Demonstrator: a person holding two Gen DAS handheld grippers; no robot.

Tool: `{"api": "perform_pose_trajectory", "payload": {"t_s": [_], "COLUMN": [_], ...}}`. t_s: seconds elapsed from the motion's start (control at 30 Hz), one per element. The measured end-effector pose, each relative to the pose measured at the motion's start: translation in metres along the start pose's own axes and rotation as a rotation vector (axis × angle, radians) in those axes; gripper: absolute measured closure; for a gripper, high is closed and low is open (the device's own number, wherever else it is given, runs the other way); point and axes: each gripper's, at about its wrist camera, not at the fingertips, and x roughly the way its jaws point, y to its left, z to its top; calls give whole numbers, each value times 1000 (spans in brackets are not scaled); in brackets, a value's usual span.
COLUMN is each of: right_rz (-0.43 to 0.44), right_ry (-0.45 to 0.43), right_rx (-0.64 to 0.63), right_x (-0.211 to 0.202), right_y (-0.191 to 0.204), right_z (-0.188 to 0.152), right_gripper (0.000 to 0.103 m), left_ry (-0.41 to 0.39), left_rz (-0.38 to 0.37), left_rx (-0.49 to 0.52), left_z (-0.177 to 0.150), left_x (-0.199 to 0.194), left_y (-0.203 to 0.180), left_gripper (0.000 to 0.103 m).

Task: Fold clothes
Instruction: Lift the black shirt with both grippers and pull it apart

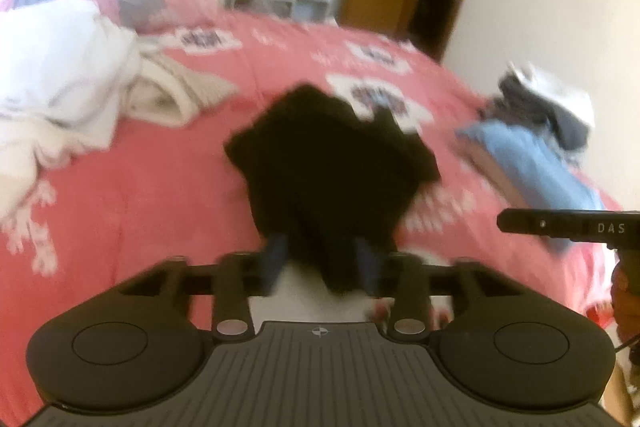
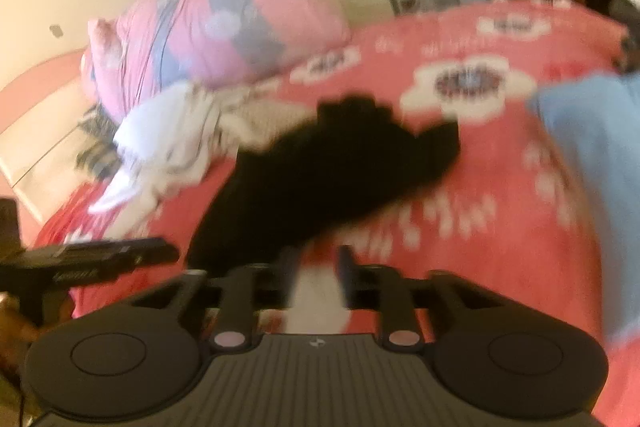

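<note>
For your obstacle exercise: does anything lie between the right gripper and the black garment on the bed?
Nothing visible does. Only bare pink bedspread separates the open right gripper from the black garment; the blue garment lies off to the side.

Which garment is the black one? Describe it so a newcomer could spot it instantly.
Start at the pink floral bedspread covering the bed. The crumpled black cloth garment lies near its middle, between the heap of white clothes and the folded light-blue garment. It is the only black item on the bed.
</note>
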Motion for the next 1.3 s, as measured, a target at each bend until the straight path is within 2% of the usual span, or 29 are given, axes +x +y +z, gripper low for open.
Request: {"api": "perform_pose_trajectory", "payload": {"t_s": [0.03, 0.07, 0.1, 0.17, 0.2, 0.3, 0.33, 0.37, 0.4, 0.43, 0.47, 0.5, 0.53, 0.6, 0.67, 0.77, 0.93, 1.1, 1.3], "right_rz": [-12, -23, -39, -71, -82, -95, -118, -136, -153, -128, -98, -74, -53, -14, 26, 64, 127, 187, 243], "right_ry": [-28, -56, -69, -91, -88, -75, -67, -42, -15, 41, 100, 135, 140, 96, 49, 30, 106, 194, 300], "right_rx": [-15, -30, -40, -59, -47, -13, -8, -2, 4, 21, 39, 70, 92, 102, 111, 95, 154, 203, 184], "right_x": [6, 12, 25, 51, 65, 108, 122, 137, 152, 163, 174, 176, 172, 140, 108, 59, 13, -3, 3], "right_y": [0, 0, -1, -5, -10, -27, -32, -37, -42, -48, -55, -61, -63, -58, -51, -37, -20, -2, 22], "right_z": [9, 18, 26, 44, 51, 73, 79, 83, 88, 88, 86, 85, 82, 73, 64, 45, 4, -45, -82], "right_gripper": [45, 28, 17, 11, 11, 11, 11, 11, 16, 23, 47, 70, 78, 88, 91, 92, 92, 92, 92], "left_ry": [-14, -24, -29, -18, -11, 22, 40, 55, 75, 96, 117, 138, 129, 91, 55, 30, 30, 50, 127], "left_rz": [0, -5, -4, 7, 12, 98, 124, 141, 145, 148, 150, 153, 146, 132, 112, 92, 63, 77, 139], "left_rx": [-6, -7, -8, -4, 2, 22, 23, 23, 8, -7, -23, -39, -45, -35, -22, 9, 38, 55, -24], "left_z": [7, 14, 23, 40, 48, 66, 70, 73, 72, 70, 69, 68, 65, 58, 50, 42, 21, -3, -21], "left_x": [4, 10, 19, 42, 56, 100, 114, 124, 129, 132, 136, 140, 135, 113, 87, 54, 9, -19, -26], "left_y": [0, 0, 0, -3, -4, -5, -5, -2, 1, 4, 7, 10, 11, 10, 9, 4, -4, -6, 22], "left_gripper": [42, 37, 30, 21, 20, 22, 29, 49, 61, 84, 97, 98, 100, 101, 101, 101, 101, 102, 101]}}
